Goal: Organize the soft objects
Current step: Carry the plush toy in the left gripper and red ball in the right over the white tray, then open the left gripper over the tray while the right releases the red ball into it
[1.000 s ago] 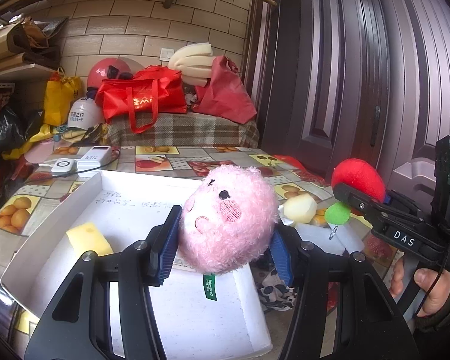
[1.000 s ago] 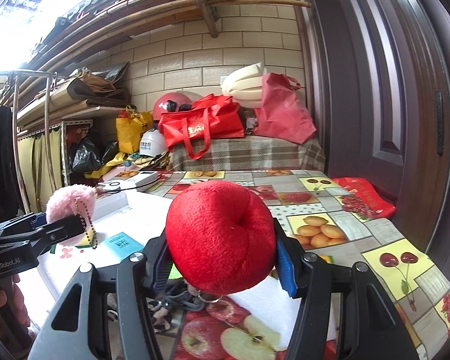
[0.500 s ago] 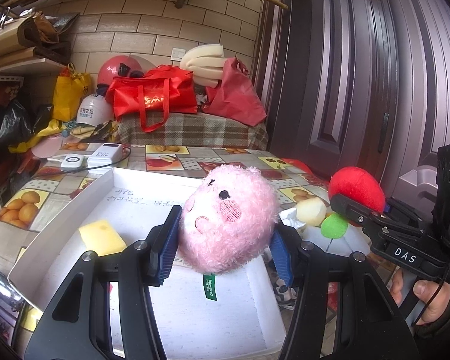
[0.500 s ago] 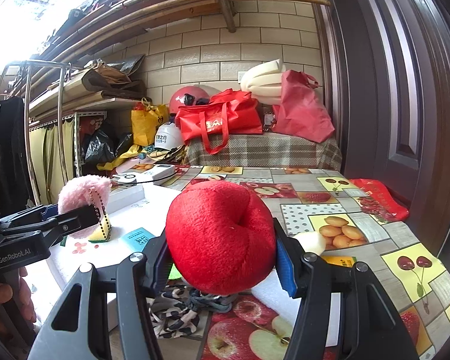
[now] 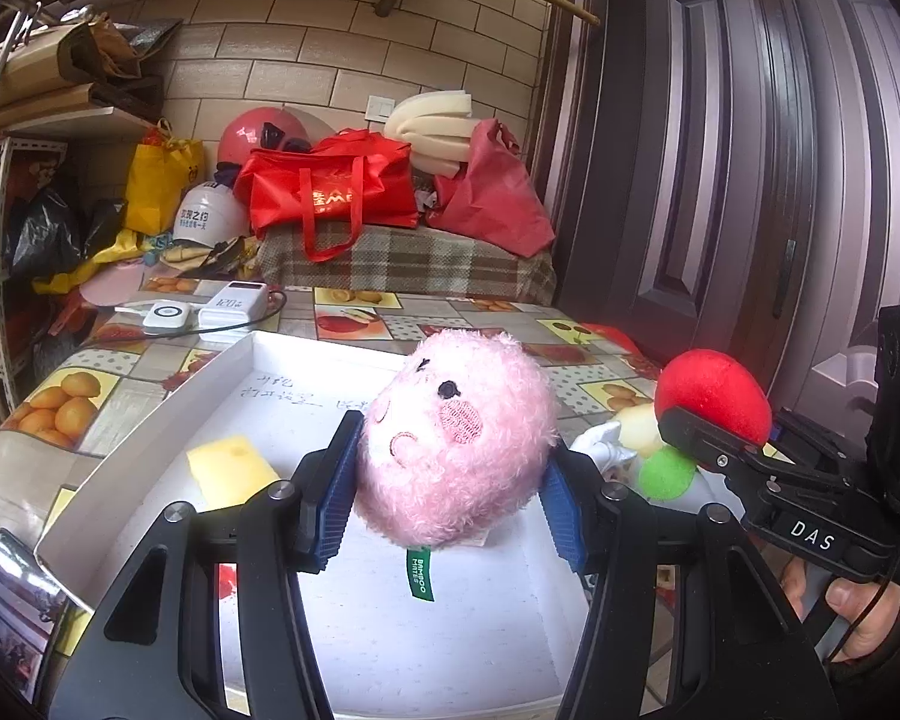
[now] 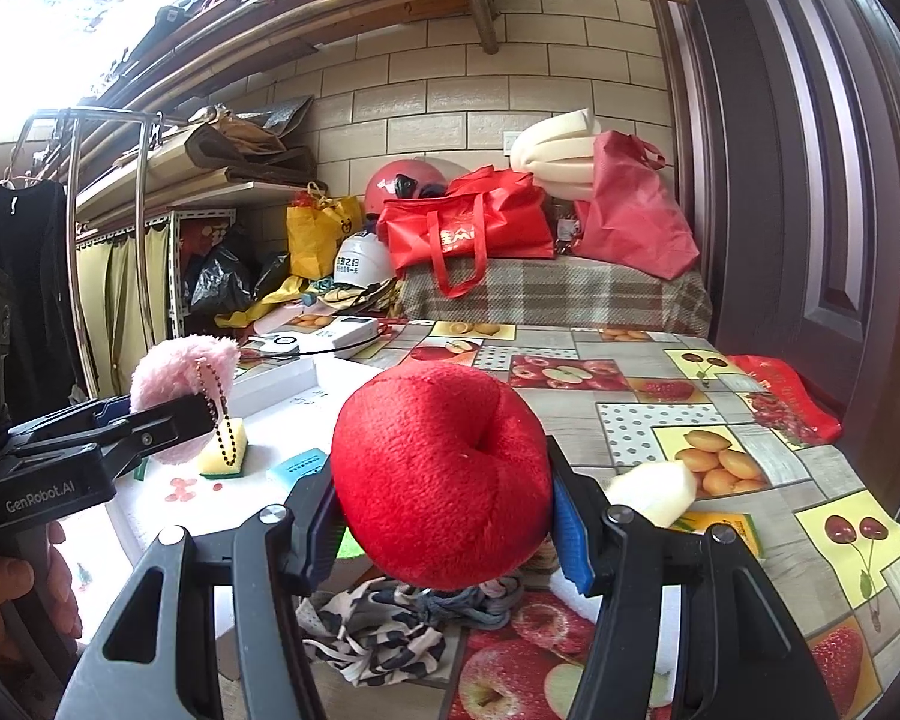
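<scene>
Holding toys aloft: left gripper (image 5: 450, 480) pinches the pink plush (image 5: 456, 438), right gripper (image 6: 444, 510) pinches the red plush (image 6: 444, 474). Only the yellow sponge (image 5: 231, 468) lies in the white tray (image 5: 150, 420), at nine o'clock; both plushes, I judge, remain unplaced.

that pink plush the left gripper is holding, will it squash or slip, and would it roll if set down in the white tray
The pink plush probably squashes: the left gripper pads sink into its fuzzy sides. A slip seems unlikely, since the fur bulges around the pads. It looks light for its size. Being nearly round, it may roll a little on the flat floor of the white tray.
</scene>
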A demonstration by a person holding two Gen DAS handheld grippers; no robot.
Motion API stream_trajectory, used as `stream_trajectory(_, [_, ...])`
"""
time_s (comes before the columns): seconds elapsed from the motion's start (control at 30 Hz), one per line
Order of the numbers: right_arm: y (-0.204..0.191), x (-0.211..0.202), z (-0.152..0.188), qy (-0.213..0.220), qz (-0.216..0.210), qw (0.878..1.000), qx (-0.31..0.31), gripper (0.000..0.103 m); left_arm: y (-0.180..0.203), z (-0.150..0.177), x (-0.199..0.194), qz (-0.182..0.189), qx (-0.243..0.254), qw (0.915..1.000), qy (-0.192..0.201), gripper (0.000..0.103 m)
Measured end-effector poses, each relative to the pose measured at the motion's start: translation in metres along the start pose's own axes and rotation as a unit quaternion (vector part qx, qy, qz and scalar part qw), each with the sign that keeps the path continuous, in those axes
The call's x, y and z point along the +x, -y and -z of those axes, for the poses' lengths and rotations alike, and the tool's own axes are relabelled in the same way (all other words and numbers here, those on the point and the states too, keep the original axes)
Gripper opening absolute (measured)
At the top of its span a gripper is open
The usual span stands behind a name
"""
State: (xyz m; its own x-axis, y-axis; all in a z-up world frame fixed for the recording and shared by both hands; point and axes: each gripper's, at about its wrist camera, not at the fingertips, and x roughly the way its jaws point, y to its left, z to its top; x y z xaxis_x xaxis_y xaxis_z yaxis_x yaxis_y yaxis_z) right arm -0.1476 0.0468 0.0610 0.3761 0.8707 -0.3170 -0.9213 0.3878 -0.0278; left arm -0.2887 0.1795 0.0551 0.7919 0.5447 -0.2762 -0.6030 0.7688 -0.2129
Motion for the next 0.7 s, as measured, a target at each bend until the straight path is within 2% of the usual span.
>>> stream_trajectory(0.37, [-0.018,0.014,-0.001,-0.015,-0.030,0.999,-0.010,0.058,-0.043,-0.002,-0.007,-0.048,-0.041,0.9980,0.005,0.054])
stream_trajectory(0.47, [-0.030,0.025,0.000,-0.029,-0.056,0.998,-0.018,0.058,-0.051,-0.001,-0.004,-0.053,-0.049,0.9974,-0.004,0.055])
stream_trajectory(0.7, [-0.053,0.058,0.003,-0.096,-0.134,0.986,-0.012,0.058,-0.049,0.000,0.008,-0.043,-0.040,0.9977,-0.033,0.055])
